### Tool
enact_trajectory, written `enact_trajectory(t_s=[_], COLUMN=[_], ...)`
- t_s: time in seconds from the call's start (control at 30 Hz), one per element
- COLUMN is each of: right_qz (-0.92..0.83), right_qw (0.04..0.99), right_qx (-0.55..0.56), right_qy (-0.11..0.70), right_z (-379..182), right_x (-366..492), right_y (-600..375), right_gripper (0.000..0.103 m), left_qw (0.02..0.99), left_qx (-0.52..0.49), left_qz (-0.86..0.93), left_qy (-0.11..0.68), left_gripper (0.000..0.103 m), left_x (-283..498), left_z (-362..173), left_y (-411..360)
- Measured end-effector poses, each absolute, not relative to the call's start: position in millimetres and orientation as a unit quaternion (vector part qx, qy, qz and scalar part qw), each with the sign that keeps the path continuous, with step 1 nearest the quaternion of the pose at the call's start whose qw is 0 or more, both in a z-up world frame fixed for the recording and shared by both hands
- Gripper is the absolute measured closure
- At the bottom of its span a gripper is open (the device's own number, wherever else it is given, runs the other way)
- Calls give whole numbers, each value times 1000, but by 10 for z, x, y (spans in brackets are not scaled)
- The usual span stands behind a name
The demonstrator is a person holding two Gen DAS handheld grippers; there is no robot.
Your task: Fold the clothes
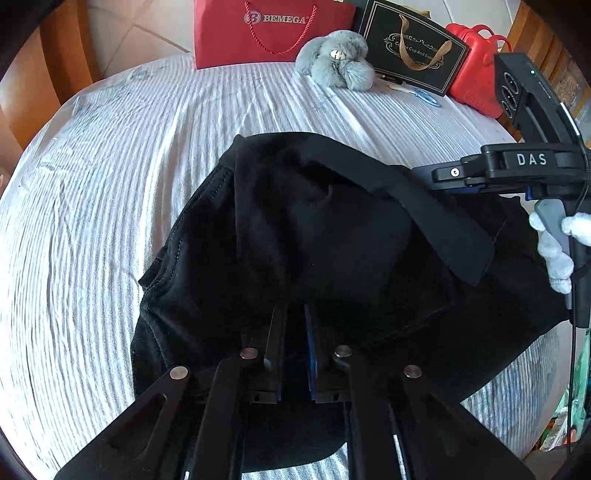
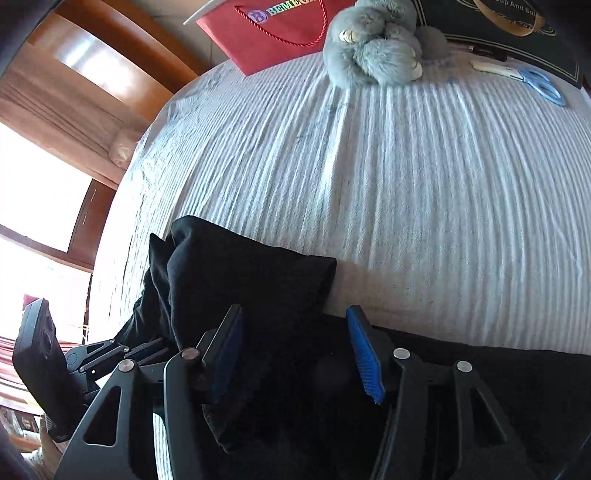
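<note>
Black garment (image 1: 314, 251) lies bunched on the striped white bedspread (image 1: 110, 192), with bare cloth beyond its far edge up to the grey plush toy (image 1: 336, 59) and red bag (image 1: 258, 33). My left gripper (image 1: 295, 332) angles down, fingers nearly together, pinching a fold. My right gripper (image 2: 295, 354) hovers spread wide over the garment's raised corner.

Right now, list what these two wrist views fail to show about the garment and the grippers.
- Black garment: its type; left wrist view shows only dark bunched folds.
- Left gripper: fingers close together, but black-on-black hides whether fabric is pinched.
- Right gripper: open, but the garment's near part is covered by its frame and cut off by the bottom edge.
- Black gift bag: lettering covered by its handle.
</note>
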State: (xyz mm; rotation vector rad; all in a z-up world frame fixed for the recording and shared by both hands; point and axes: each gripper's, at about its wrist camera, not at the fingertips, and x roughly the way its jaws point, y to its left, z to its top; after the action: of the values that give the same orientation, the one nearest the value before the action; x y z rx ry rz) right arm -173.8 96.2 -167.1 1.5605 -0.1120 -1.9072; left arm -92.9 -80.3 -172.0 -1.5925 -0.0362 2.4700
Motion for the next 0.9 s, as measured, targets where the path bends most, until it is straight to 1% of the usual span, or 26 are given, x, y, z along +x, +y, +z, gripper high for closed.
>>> enact_trajectory(t_s=[0.03, 0.07, 0.1, 0.17, 0.27, 0.37, 0.43, 0.47, 0.5, 0.53, 0.6, 0.63, 0.67, 0.7, 0.73, 0.77, 0.8, 0.9], right_qz=[-733, -735, -740, -758, -775, -748, -713, -697, -682, -669, -657, -657, -661, -666, -675, -684, -697, -738], right_qw=[334, 341, 346, 360, 413, 489, 530, 541, 550, 554, 550, 545, 539, 534, 527, 519, 506, 444], right_qx=[592, 586, 577, 544, 478, 446, 451, 459, 467, 478, 499, 505, 507, 507, 504, 501, 499, 505], right_qy=[-34, -26, -19, -1, 4, 53, 83, 104, 121, 131, 132, 130, 127, 122, 115, 107, 96, 53], right_z=[-1666, -1648, -1612, -1463, -1062, -786, -796, -858, -931, -1025, -1178, -1224, -1234, -1231, -1203, -1171, -1131, -1077], right_x=[-1729, -1716, -1697, -1638, -1444, -1123, -887, -772, -664, -578, -484, -456, -442, -438, -452, -473, -508, -704], right_y=[930, 890, 852, 772, 678, 498, 395, 344, 300, 275, 297, 331, 387, 449, 523, 601, 692, 993], right_gripper=[64, 88, 89, 96, 96, 96, 94, 90, 87, 78, 65, 63, 58, 55, 52, 52, 52, 52], left_qw=[101, 102, 103, 104, 102, 86, 63, 49, 35, 24, 10, 11, 17, 25, 35, 45, 54, 73], left_qx=[-538, -537, -536, -537, -542, -536, -530, -526, -522, -517, -509, -505, -503, -499, -493, -487, -483, -485], left_qz=[837, 837, 838, 837, 834, 838, 843, 846, 850, 853, 858, 860, 861, 863, 866, 869, 872, 870], left_qy=[-16, -18, -21, -25, -34, -56, -64, -65, -66, -66, -66, -69, -73, -75, -72, -69, -65, -46], left_gripper=[94, 94, 94, 94, 94, 93, 86, 75, 71, 71, 71, 71, 70, 66, 63, 57, 53, 52], left_x=[-922, -917, -912, -908, -893, -800, -714, -672, -635, -610, -586, -592, -607, -626, -652, -677, -724, -992], left_z=[-1722, -1722, -1722, -1719, -1686, -1540, -1417, -1358, -1298, -1236, -1119, -1063, -1009, -958, -911, -864, -828, -826], left_y=[-813, -820, -828, -841, -880, -1025, -1183, -1273, -1358, -1427, -1523, -1530, -1514, -1480, -1409, -1338, -1250, -927])
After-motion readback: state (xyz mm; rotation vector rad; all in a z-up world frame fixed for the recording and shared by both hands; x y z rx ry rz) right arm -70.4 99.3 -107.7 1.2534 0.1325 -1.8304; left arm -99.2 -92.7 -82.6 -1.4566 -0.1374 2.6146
